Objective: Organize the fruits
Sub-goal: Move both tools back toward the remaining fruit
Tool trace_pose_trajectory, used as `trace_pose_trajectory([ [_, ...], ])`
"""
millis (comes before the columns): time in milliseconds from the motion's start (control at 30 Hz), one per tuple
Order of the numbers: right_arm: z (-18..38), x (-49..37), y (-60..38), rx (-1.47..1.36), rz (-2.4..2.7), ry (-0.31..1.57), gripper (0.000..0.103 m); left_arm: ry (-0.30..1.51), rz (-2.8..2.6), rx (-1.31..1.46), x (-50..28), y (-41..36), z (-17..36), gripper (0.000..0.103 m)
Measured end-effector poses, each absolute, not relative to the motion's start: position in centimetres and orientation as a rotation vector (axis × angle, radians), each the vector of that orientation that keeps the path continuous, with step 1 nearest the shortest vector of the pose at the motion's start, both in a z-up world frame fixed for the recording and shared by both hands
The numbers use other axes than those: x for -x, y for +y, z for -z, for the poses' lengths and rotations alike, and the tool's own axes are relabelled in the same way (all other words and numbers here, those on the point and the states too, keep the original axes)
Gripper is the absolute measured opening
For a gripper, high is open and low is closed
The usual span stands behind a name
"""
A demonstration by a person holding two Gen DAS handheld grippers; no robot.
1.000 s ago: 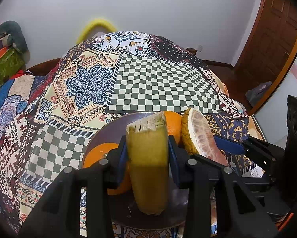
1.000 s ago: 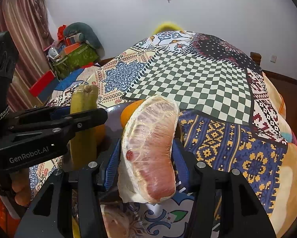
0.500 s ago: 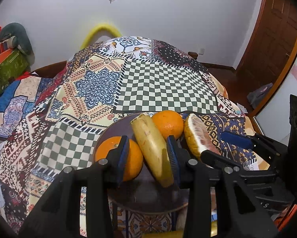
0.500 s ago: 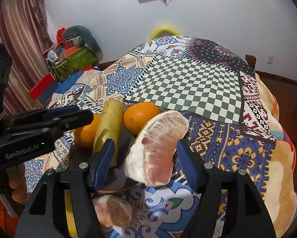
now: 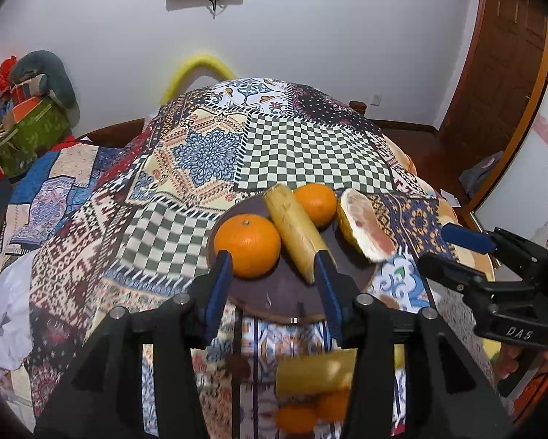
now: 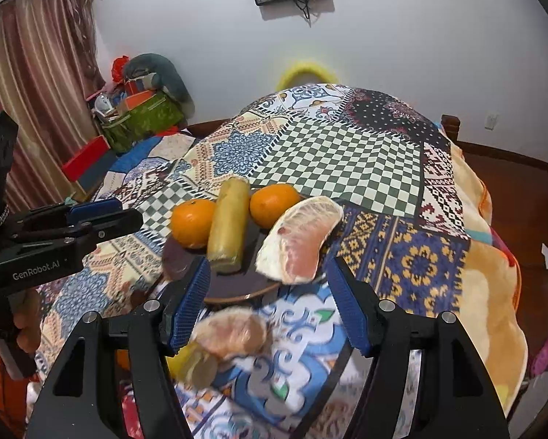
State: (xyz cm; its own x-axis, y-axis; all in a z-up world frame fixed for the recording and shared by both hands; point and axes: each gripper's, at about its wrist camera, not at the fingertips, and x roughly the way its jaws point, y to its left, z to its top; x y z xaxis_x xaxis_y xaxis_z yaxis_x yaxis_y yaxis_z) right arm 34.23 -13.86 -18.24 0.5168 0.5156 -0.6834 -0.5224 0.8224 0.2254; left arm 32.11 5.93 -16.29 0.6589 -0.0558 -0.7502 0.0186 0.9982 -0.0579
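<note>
A dark round plate (image 5: 285,296) (image 6: 233,285) on the patchwork quilt holds two oranges (image 5: 247,246) (image 5: 316,203), a yellow banana piece (image 5: 296,232) (image 6: 228,226) between them, and a pomelo wedge (image 5: 365,225) (image 6: 301,239) on its right rim. My left gripper (image 5: 272,289) is open and empty, just short of the plate. My right gripper (image 6: 268,300) is open and empty, just behind the wedge. It also shows in the left wrist view (image 5: 468,256).
Near me, off the plate, lie another banana piece (image 5: 316,371), more oranges (image 5: 303,415) and a peeled pomelo piece (image 6: 232,333). The quilt (image 5: 310,153) covers a bed. Clutter and a green bag (image 6: 142,119) stand at the left wall. A door (image 5: 504,66) is at the right.
Both grippers opened and drew back. The banana piece went from my left gripper onto the plate between the oranges. The pomelo wedge went from my right gripper onto the plate's right rim.
</note>
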Motion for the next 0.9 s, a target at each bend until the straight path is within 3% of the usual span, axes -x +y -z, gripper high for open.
trace_pose_trajectory([
  [267, 18.3, -31.2, -14.2, 0.002, -0.639, 0.825, 0.063, 0.862, 0.027, 0.021, -27.9, 5.9, 17.0, 0.054],
  [733, 20.8, -28.7, -11.4, 0.053, -0.694, 0.87, 0.063, 0.983, 0.033, 0.026, -23.2, 5.5, 22.1, 0.054],
  [900, 22.0, -28.9, -10.7, 0.068, -0.722, 0.908, 0.049, 1.001, 0.057, 0.048, -23.1, 4.8, 23.2, 0.054],
])
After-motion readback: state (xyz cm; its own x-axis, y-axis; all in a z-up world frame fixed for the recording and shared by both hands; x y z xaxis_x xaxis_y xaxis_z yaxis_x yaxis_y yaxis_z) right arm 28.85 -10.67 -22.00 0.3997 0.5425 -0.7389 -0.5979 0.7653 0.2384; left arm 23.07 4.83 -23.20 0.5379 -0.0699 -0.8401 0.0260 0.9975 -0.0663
